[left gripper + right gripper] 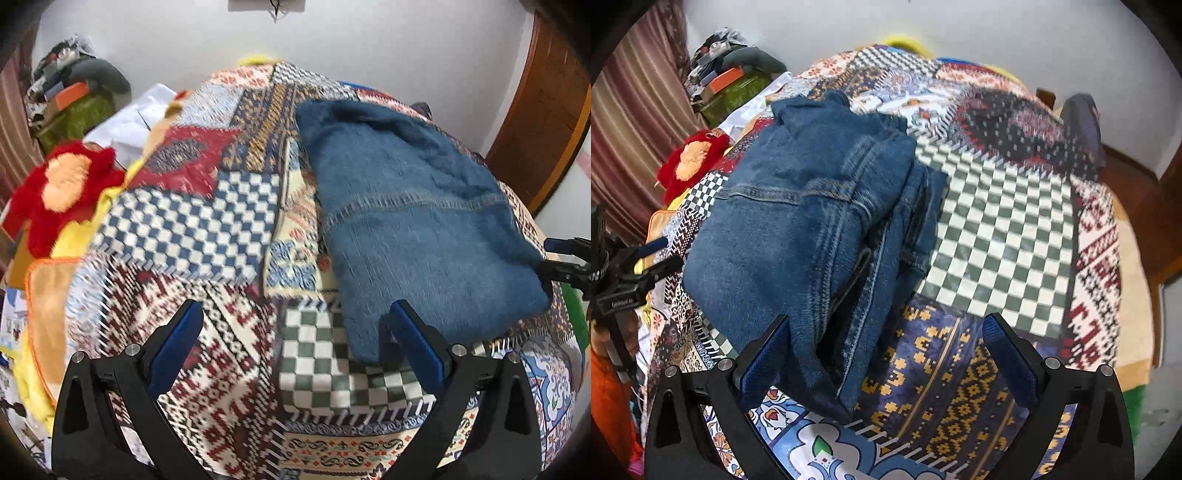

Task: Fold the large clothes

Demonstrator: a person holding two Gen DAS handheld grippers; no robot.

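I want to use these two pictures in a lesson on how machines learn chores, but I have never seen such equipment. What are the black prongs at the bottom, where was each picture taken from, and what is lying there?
No robot here: a person holds a two-finger gripper in each hand, with a wide-angle camera on each looking along its fingers. One picture is from the left gripper, the other from the right gripper; the black prongs with blue pads are their fingers. Both stand open and hold nothing. On the patchwork-patterned cover lies a folded pair of blue jeans. A red and yellow plush toy sits at the cover's edge. In the right gripper's picture, the jeans' near end lies between the fingers, ungripped.
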